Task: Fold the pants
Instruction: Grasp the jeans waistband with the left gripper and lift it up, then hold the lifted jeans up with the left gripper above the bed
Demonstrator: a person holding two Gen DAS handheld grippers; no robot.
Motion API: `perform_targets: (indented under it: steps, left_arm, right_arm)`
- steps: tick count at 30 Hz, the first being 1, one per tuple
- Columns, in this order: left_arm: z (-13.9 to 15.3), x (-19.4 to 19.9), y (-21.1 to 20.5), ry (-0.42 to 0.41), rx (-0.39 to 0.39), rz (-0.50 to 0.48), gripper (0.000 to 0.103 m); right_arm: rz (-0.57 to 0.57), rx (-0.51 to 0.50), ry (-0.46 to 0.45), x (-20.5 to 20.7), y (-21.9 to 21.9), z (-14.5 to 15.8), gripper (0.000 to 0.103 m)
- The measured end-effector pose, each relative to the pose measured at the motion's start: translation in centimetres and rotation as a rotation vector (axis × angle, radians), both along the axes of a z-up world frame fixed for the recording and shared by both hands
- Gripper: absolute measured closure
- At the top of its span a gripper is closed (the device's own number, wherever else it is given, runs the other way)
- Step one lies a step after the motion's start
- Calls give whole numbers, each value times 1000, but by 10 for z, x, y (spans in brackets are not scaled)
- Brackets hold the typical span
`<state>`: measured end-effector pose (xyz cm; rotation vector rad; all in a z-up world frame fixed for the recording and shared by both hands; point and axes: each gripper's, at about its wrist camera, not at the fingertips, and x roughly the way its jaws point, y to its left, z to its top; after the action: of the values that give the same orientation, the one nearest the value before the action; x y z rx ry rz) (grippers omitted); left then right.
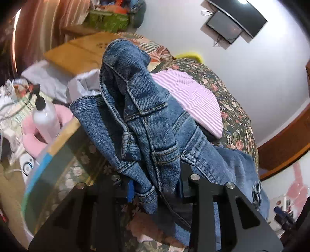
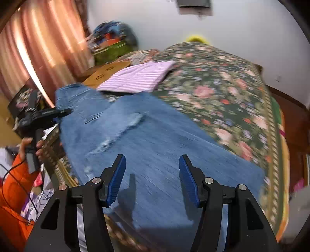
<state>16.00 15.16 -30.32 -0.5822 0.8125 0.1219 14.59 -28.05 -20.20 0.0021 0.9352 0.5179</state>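
Left wrist view is showing the left gripper [image 1: 155, 193] pinching a bunched waistband of the jeans [image 1: 139, 120], which is rising just ahead of its fingers. Right wrist view is showing the right gripper [image 2: 152, 180] standing spread and empty, hovering over the denim lying on the floral bedspread [image 2: 222, 87].

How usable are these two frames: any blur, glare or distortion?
Left wrist: jeans fairly sharp, edges smeared, glare at the ceiling light, fisheye bending the walls. Right wrist: heavy motion blur across jeans and floral bedspread; curtain glowing, backlit.
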Motion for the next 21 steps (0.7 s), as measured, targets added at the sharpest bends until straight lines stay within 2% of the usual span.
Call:
perform_targets:
  steps: [1,4,7,10,14,17,19,21]
  left_arm:
    - [3,-2,-1,-6,13,-5,71]
    - [17,-14,-9,-32,70,-25,72]
    - [36,-27,-20,-66,136,-46,73]
    - [55,-41,-30,-106,188,-70,73]
    - [71,-57,-44,-137,241,-83,73]
    - [61,-65,-38,-108,193,-71,72]
    - [46,-65,-27,-71,122,-49,72]
    - [22,-63,-12,-22,6,-23,71]
  right_arm:
    - [0,0,0,0,0,0,49]
    - [-103,3,24,-11,-32,-4,49]
    - [-159,-2,60,-14,-46,-19,49]
    - [-168,16,127,-10,-49,-43,49]
    - [-171,44,109,-5,-49,-52,45]
    - [-162,37,102,-4,-48,-52,43]
    - [-158,39,99,-4,-48,-52,43]
    - [-156,39,99,-4,-48,-53,43]
